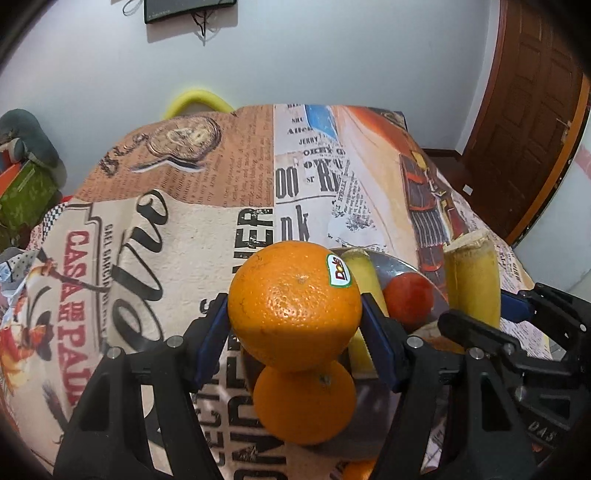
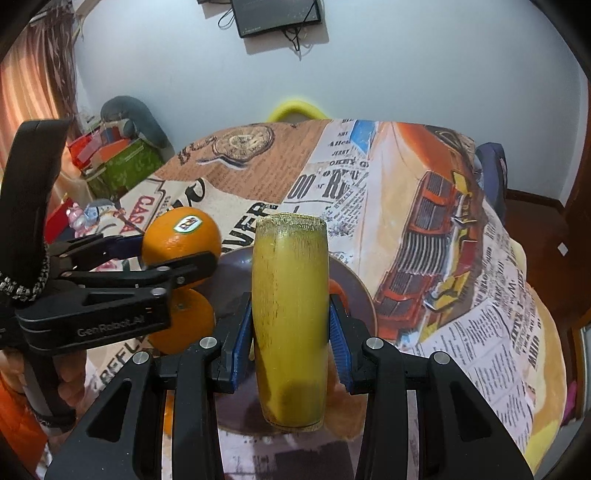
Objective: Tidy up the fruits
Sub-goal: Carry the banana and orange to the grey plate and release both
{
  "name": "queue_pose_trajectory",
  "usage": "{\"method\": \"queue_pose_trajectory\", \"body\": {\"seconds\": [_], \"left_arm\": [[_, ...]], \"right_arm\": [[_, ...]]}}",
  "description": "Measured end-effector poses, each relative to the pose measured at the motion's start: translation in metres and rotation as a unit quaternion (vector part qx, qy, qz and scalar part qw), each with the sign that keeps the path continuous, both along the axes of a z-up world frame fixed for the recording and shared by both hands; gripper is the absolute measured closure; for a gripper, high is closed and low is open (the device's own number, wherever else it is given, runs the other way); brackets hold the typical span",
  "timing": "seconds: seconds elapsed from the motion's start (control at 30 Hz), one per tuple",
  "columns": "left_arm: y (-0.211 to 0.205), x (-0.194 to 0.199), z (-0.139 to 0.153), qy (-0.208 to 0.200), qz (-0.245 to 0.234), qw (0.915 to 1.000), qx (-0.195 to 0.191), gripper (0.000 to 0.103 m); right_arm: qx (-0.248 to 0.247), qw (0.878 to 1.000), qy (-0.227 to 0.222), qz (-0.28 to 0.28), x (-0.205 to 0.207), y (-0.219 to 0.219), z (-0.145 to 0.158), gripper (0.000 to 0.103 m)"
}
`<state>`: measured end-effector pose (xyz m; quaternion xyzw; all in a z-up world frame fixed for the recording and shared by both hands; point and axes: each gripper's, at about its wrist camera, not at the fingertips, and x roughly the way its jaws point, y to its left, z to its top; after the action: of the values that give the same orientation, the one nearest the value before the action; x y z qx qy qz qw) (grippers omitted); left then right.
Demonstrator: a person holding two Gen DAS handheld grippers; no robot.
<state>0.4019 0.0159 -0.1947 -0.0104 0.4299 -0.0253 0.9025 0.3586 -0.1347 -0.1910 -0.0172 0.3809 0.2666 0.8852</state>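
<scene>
Black gripper arms are filling the bottom of both views. Left gripper (image 1: 295, 314) is clamping a stickered orange (image 1: 294, 305) between its blue pads (image 1: 212, 338), at centre frame of the left wrist view, raised above a second orange (image 1: 305, 402) lying directly below it in the frame. Whether the two oranges are touching cannot be told. Behind the held orange, a yellow cut piece (image 1: 360, 291) and a red-orange fruit (image 1: 408, 300) are lying on a dark plate (image 1: 399, 266) right of centre. Right gripper (image 2: 290, 325) is gripping a yellow-green cut stalk section (image 2: 290, 317) upright between its blue pads (image 2: 338, 339), at centre frame of the right wrist view, above the dark plate (image 2: 236, 273). Same stalk section (image 1: 472, 280) is showing at the right of the left wrist view, with the right gripper (image 1: 480, 321) closed around it. In the right wrist view, the left gripper (image 2: 177, 254) is appearing at the left, holding the stickered orange (image 2: 181, 242) over the second orange (image 2: 184, 321). Both grippers are working over a desk covered by a printed newspaper-pattern cloth (image 2: 424, 221). A wall-mounted dark device (image 2: 279, 16) is hanging at upper centre, and a green box (image 2: 125, 170) is sitting at the upper left.
</scene>
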Motion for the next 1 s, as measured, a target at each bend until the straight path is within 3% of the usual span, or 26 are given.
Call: {"method": "queue_pose_trajectory", "body": {"seconds": [0.4,0.57,0.7,0.9,1.0], "left_arm": [[0.004,0.019,-0.02,0.019,-0.007,0.9998,0.001,0.035],[0.004,0.026,-0.035,0.05,-0.013,0.9986,-0.011,0.035],[0.001,0.023,-0.036,0.041,-0.015,0.999,-0.002,0.035],[0.011,0.021,-0.032,0.05,0.0,0.9981,-0.037,0.035],[0.008,0.014,-0.021,0.039,-0.004,0.999,-0.022,0.029]], "right_arm": [[-0.017,1.0,0.012,0.015,0.012,0.017,-0.017,0.068],[-0.025,0.999,0.021,0.019,0.013,0.019,-0.024,0.068],[-0.034,0.999,0.016,0.019,0.013,0.021,-0.025,0.067],[-0.031,0.999,0.011,0.013,0.01,0.018,-0.021,0.067],[-0.031,0.999,0.009,0.014,0.006,0.014,-0.016,0.067]]}}
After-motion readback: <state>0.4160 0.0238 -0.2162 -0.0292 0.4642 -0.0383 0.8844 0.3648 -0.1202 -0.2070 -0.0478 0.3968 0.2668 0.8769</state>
